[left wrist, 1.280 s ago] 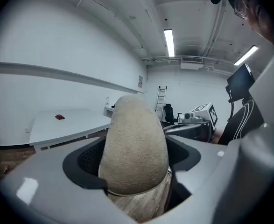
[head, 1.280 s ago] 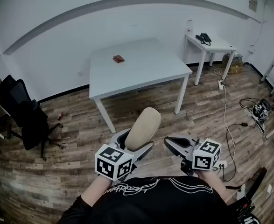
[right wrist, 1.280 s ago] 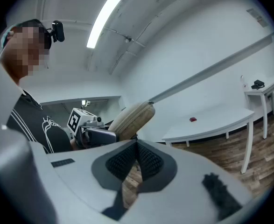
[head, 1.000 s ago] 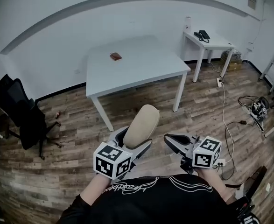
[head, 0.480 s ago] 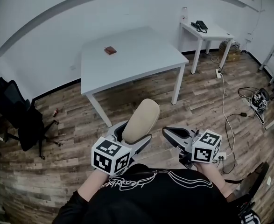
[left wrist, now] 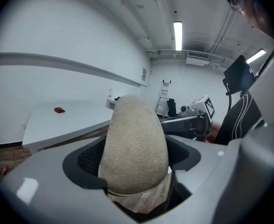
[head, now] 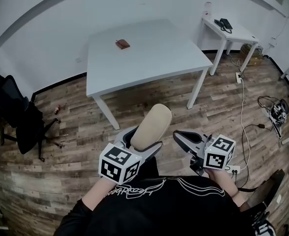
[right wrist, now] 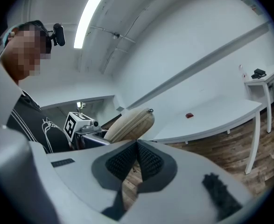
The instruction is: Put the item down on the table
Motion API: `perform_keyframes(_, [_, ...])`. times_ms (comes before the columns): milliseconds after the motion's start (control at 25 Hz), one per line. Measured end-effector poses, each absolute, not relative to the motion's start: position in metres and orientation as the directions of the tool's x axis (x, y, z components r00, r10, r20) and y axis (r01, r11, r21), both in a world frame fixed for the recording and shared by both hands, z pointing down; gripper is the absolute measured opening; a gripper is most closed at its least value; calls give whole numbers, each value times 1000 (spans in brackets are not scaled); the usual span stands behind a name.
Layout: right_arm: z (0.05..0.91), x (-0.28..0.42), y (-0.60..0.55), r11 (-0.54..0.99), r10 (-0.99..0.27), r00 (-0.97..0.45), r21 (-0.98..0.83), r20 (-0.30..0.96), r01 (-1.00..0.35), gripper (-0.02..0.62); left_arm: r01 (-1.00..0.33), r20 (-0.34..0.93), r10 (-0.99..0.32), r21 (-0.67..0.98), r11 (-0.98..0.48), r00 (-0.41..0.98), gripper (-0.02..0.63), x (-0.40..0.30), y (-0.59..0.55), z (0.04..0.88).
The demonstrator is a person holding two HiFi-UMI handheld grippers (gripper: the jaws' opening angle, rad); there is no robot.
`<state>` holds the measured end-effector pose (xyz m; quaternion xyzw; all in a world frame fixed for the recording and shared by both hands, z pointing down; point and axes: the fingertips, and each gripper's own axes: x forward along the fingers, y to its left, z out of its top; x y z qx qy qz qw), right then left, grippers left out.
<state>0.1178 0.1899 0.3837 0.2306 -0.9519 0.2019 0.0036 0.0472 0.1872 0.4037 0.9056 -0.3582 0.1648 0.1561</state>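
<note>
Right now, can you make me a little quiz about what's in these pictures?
1. True or false: the right gripper is shut and empty.
2. Which holds the beige pouch? A: left gripper. B: right gripper.
3. Fill in: the small thing on the white table is coloured ___.

Key: 1 true; 2 A; 3 reddish-brown.
</note>
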Motion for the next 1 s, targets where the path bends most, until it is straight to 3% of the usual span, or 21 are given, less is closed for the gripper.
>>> perform_keyframes(280, [402,87,65,778,-446,-880,-414,167,-473,9,-706,409,-596,205,-678,691,393,9,54,413])
perform_keyframes(480, [412,58,-48,768,-457,-864,-396,213,-504,9,-729,443,-618,128,-673,649,393,-29,-58,430])
perform_keyframes(760, [405,15,-176,784,-454,-873,-386,180,-487,9,-733,455,-611,153,-663,648,393,-61,-176,439])
perform_keyframes(1000, [415,22,-225,752,-480,-855,-408,197,-517,9,-747,489,-619,110,-655,615,393,-64,-244,456])
